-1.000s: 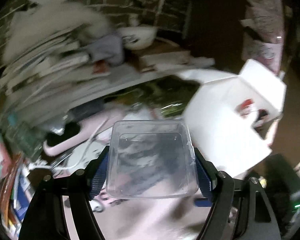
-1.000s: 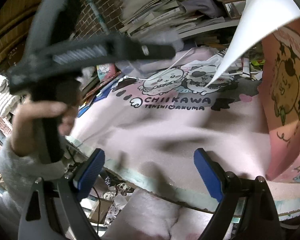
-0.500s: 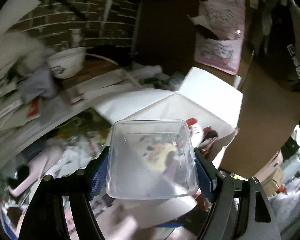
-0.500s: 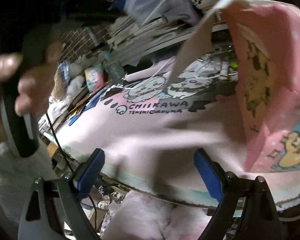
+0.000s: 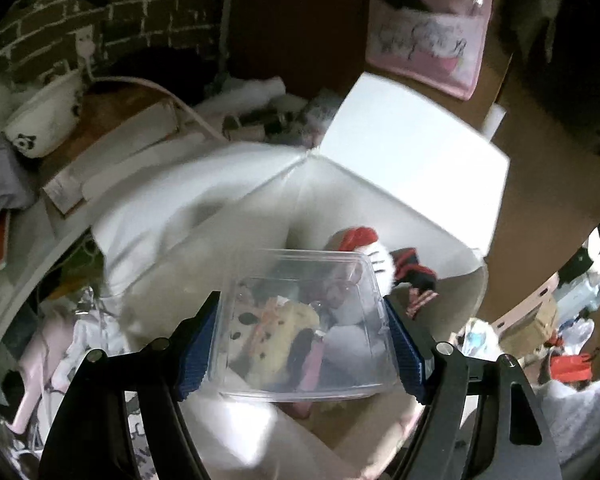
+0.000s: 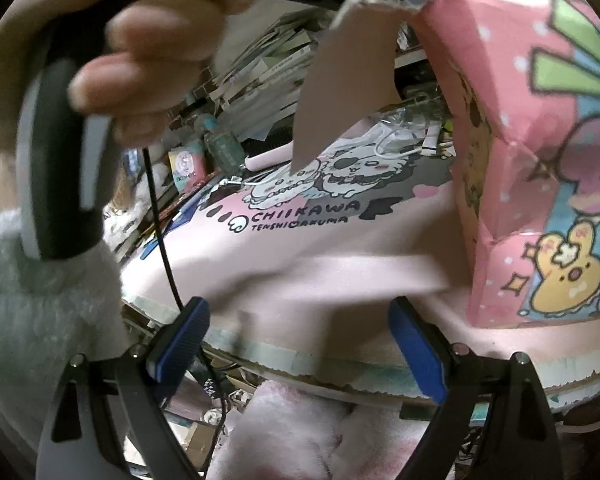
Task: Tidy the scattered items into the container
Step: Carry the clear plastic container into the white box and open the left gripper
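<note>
My left gripper point(image 5: 300, 344) is shut on a clear plastic box point(image 5: 300, 320), its blue pads pressing both sides. It hangs over the open cardboard box point(image 5: 400, 160), whose white flaps stand up behind it. Inside the box lie plush toys: a white one with red point(image 5: 364, 246) and a yellow one seen through the clear plastic. In the right wrist view my right gripper point(image 6: 300, 344) stands open and empty above the pink table mat point(image 6: 308, 248). The same box shows its pink cartoon-printed outside point(image 6: 540, 180) at the right. A hand point(image 6: 140, 60) holding the other gripper's handle fills the upper left.
A bowl with a panda print point(image 5: 40, 120), stacked papers and books crowd the shelf by the brick wall point(image 5: 80, 20). Cables point(image 6: 396, 148), a pink flat item point(image 6: 268, 158) and small packets lie at the mat's far edge. The table's front edge point(image 6: 300, 356) runs just beyond my right fingers.
My left gripper carried the clear box rightward from above the cluttered mat to over the open cardboard box. In the right wrist view the hand and the pink box have grown larger.
</note>
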